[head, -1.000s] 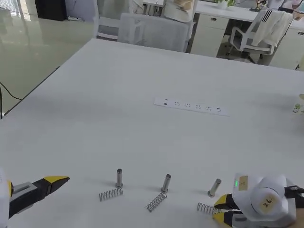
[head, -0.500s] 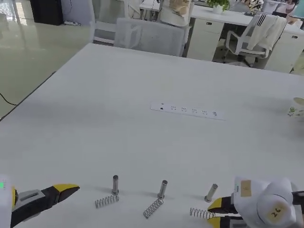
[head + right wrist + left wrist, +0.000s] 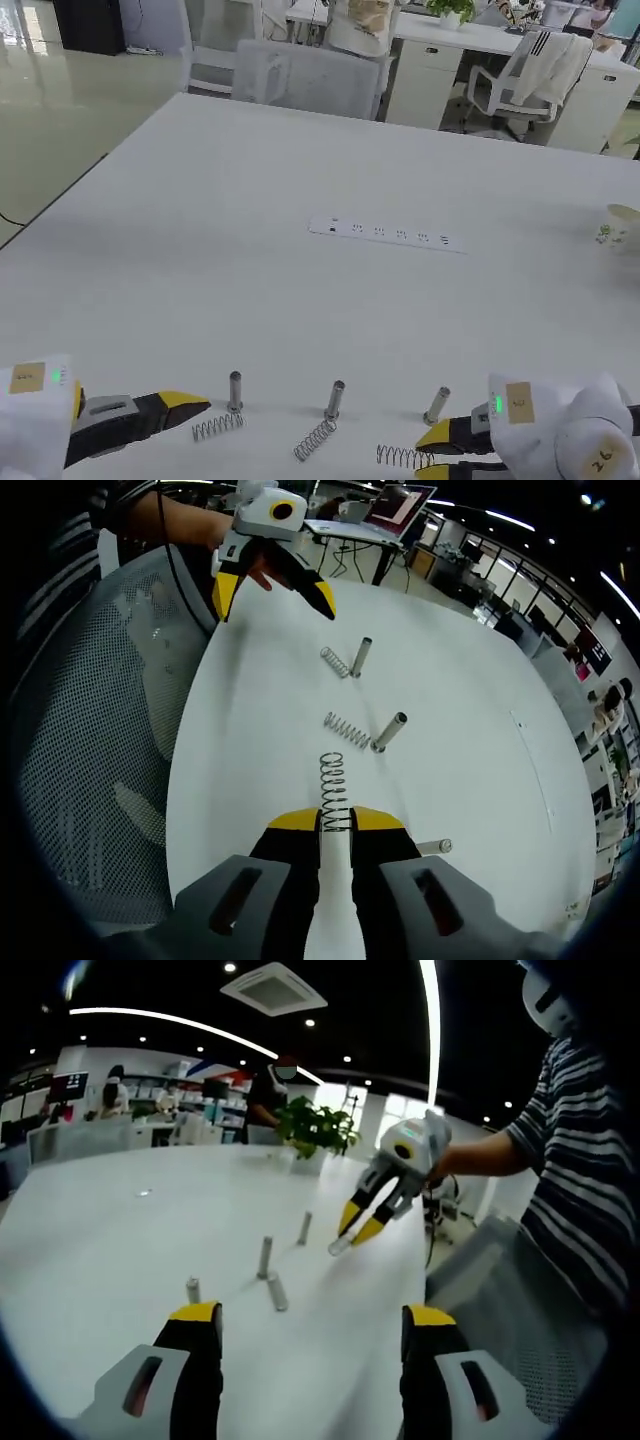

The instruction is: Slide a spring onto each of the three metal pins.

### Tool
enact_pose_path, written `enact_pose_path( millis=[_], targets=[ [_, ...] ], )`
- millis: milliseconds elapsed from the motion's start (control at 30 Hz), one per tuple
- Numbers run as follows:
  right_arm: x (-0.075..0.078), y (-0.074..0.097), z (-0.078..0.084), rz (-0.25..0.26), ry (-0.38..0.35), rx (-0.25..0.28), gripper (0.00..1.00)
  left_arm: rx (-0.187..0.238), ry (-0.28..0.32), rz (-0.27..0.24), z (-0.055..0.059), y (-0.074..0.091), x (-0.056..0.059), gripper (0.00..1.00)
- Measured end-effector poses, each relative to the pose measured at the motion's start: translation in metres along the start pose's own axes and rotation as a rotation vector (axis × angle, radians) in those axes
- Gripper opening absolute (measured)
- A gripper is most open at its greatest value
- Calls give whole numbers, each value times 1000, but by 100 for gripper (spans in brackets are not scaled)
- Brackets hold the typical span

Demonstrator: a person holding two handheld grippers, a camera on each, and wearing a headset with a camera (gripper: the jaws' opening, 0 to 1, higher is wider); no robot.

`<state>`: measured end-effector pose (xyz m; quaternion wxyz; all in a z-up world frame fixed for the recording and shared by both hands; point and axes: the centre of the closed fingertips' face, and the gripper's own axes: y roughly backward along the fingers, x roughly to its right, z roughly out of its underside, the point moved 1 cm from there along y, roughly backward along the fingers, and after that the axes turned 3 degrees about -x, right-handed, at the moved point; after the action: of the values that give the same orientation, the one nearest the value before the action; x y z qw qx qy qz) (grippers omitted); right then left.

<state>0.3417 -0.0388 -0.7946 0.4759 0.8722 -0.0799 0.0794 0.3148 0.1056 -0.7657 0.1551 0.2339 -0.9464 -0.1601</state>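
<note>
Pickup: your yellow-tipped right gripper [image 3: 335, 822] pinched a coiled steel spring [image 3: 333, 775], left gripper [image 3: 312, 1312] gaped; next you needed it aligned over the nearest grey metal pin [image 3: 432, 847].

a wide white workbench [image 3: 300, 170] ran far toward a grey mesh chair [image 3: 300, 75], with glossy pale floor [image 3: 60, 100] at left. far right, a swivel chair [image 3: 520, 88] draped in white cloth [image 3: 548, 58] stood by white cabinets [image 3: 425, 80]; light strips [image 3: 433, 1020] lined the dark ceiling [image 3: 150, 980].
</note>
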Motion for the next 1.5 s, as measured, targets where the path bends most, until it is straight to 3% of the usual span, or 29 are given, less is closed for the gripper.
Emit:
enact_pose_path(
  millis=[167, 400, 500, 667, 1000, 1200, 1500],
  targets=[
    [-3, 0, -6, -9, 13, 15, 8, -26, -31, 51, -3, -20, 6, 59],
    [-8, 4, -15, -22, 25, 45, 8, -34, -81, 113, -16, -52, 13, 51],
    [-7, 5, -18, -19, 25, 55, 8, -59, -109, 148, -16, -61, 19, 49],
    [-8, 9, -21, -16, 19, 72, 8, -58, -120, 189, -24, -71, 23, 42],
    [-14, 12, -25, -30, 36, 87, 8, -87, -155, 233, -16, -87, 33, 31],
    [-13, 13, -26, -32, 21, 97, 8, -37, -125, 260, -25, -91, 40, 27],
    [-14, 17, -33, -37, 9, 130, 8, -9, -122, 266, -32, -95, 41, 15]
  ],
)
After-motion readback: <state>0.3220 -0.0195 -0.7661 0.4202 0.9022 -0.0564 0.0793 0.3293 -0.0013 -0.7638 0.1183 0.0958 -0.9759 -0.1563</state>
